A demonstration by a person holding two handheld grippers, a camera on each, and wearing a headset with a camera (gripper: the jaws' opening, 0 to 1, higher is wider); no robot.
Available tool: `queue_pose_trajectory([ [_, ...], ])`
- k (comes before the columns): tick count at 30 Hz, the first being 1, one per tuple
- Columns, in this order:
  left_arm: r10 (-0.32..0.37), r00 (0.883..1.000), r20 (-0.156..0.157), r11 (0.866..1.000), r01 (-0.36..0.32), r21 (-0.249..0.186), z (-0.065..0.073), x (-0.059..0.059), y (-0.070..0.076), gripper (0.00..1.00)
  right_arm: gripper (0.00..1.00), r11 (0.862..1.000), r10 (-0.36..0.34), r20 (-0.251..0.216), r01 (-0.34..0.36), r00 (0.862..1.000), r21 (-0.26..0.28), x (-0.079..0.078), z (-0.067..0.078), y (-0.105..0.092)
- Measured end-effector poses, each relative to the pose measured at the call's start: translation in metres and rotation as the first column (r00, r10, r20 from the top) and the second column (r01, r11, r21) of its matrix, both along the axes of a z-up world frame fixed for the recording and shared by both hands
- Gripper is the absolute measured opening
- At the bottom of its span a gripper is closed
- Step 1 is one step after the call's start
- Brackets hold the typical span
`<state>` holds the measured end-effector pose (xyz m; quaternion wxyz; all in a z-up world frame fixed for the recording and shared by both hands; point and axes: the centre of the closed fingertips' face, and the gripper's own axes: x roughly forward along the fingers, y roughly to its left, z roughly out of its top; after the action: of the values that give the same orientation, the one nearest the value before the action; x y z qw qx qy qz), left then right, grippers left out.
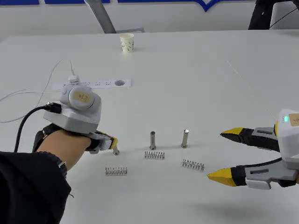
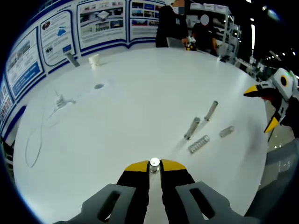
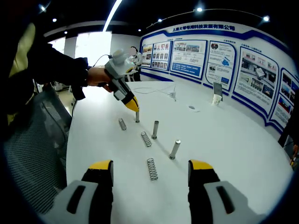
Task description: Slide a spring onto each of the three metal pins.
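**Left gripper** (image 1: 112, 144): held in a hand, jaws clamped on the left pin (image 2: 154, 164), which stands upright on the table (image 1: 210, 70) toward its near edge.

**Left spring** (image 1: 116, 171): lies flat and loose, just on the near-edge side of that pin.

**Middle pin** (image 1: 153, 140): upright, bare. The middle spring (image 1: 154, 155) lies flat just in front of its base.

**Right pin** (image 1: 185, 138): upright, bare. The right spring (image 1: 193, 164) lies flat near it, on the near-edge side.

**Right gripper** (image 1: 226, 155): jaws spread wide, gripping nothing. It sits right of the right spring, yellow tips pointing toward the pins.

**Paper cup** (image 1: 126, 42): upright near the far edge.

**Power strip** (image 1: 100, 84): lies flat between cup and pins. A white cable (image 1: 28, 95) trails toward the left edge.
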<state>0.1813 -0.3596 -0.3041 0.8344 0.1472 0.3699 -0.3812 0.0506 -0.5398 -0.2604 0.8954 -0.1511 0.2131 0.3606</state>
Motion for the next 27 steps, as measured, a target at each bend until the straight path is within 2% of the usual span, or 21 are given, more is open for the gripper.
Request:
queue_pose_trajectory([
  [10,-0.011,1.000,0.015,1.000,0.011,0.006,0.0001,0.0012,0.0002,0.08,0.66,1.000,0.000,0.001,0.000,1.000,-0.001,-0.0006,0.0005,0.0006],
  [22,-0.009,1.000,0.027,1.000,0.009,-0.009,0.0032,0.0017,0.0012,0.15,0.66,1.000,0.001,0.003,-0.001,1.000,-0.005,-0.0001,0.0024,0.0014],
  [27,-0.011,0.999,0.048,1.000,0.012,-0.014,0.0067,0.0022,0.0035,0.20,0.66,1.000,0.002,0.005,-0.002,1.000,-0.005,0.0003,0.0033,0.0022],
])
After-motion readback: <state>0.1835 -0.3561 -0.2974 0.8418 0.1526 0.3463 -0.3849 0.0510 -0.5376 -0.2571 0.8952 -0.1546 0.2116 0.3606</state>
